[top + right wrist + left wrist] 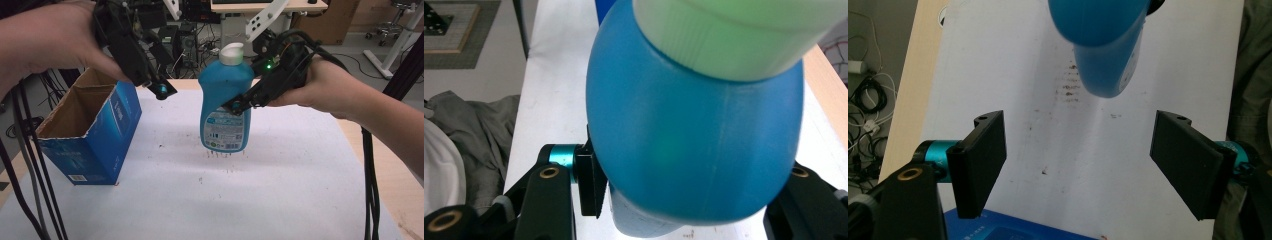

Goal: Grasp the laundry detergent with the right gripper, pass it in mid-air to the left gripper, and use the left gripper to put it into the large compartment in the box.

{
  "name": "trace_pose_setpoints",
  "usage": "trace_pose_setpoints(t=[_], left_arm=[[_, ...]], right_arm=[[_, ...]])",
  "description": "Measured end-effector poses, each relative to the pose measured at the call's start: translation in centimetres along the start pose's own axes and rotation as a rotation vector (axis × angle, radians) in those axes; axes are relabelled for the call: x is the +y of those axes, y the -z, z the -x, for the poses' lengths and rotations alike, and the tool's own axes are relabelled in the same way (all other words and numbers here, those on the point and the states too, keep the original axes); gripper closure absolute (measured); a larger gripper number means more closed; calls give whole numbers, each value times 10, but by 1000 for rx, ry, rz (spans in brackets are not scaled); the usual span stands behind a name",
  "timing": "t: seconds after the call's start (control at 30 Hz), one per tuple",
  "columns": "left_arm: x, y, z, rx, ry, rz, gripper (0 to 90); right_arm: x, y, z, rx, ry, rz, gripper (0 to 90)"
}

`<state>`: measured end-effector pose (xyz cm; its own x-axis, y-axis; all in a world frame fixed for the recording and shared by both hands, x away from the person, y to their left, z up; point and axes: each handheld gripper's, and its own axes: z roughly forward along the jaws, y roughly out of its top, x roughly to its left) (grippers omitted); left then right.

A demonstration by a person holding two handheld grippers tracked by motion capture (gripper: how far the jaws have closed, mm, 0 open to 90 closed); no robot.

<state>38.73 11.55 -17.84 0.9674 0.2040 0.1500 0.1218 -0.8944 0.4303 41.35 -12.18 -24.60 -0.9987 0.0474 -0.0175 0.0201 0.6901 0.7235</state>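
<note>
Blue plastic bottle w/ white cap and printed label (226, 97) is hanging upright above the white table cover (280, 180), approx. mid-table, its base clear of the surface. Right gripper (239, 106) is clamping it across the body, jaws pressing on both sides of the bottle; in the right gripper view the bottle (694, 135) is sitting between the two black jaws. Left gripper (161, 90) is hovering to the bottle's left, apart from it, jaws standing wide w/ nothing between them; in the left gripper view (1078, 165) the bottle (1105, 45) is showing ahead. Open blue cardboard box w/ brown inside (87, 132) is standing at the table's left, under the left gripper, well apart from the bottle.
</note>
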Motion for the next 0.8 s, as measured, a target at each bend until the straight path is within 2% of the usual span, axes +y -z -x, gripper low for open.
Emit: trace_pose_setpoints(t=[0.1, 0.23, 0.33, 0.37, 0.5, 0.7, 0.73, 0.8], left_arm=[[6, 2, 0, -15, -21, 3, 227], [15, 3, 1, -64, -40, 40, 227], [19, 2, 2, -66, -42, 42, 227], [22, 1, 1, -66, -54, 29, 227], [27, -1, 1, -78, -61, 16, 227], [33, -3, 0, -96, -68, 18, 227], [33, -4, 1, -98, -52, 28, 227], [34, -5, 0, -105, -62, 19, 227]], right_arm=[[5, -2, 0, 13, 13, 5, 453], [11, -6, 0, 31, 35, 6, 453], [16, -10, -1, 40, 52, 0, 453], [16, -10, -1, 40, 52, 0, 453], [22, -15, -3, 51, 71, -5, 453], [28, -19, -5, 56, 94, -9, 453], [29, -19, -5, 57, 96, -10, 453], [30, -20, -6, 61, 99, -12, 453]])
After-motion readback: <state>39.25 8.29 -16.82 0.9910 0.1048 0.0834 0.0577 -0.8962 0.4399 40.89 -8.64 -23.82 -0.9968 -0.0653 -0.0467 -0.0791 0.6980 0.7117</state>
